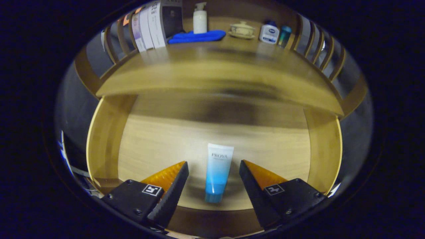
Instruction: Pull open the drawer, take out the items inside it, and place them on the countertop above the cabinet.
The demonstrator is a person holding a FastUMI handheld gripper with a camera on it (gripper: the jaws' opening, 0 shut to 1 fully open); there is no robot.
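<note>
The pulled-open wooden drawer (106, 142) is seen from above, with a white-and-blue plastic tube (217, 171) lying on its pale floor, cap end nearest the camera. The gripper (214, 169) is held with its fingers spread wide, the tube lying between them and touched by neither. At 12 o'clock beyond the drawer, the wooden countertop (212, 71) is shown bearing a white pump bottle (200, 18) on a folded blue cloth (196, 36), a lidded ceramic cup (242, 30) and a white jar (269, 32).
</note>
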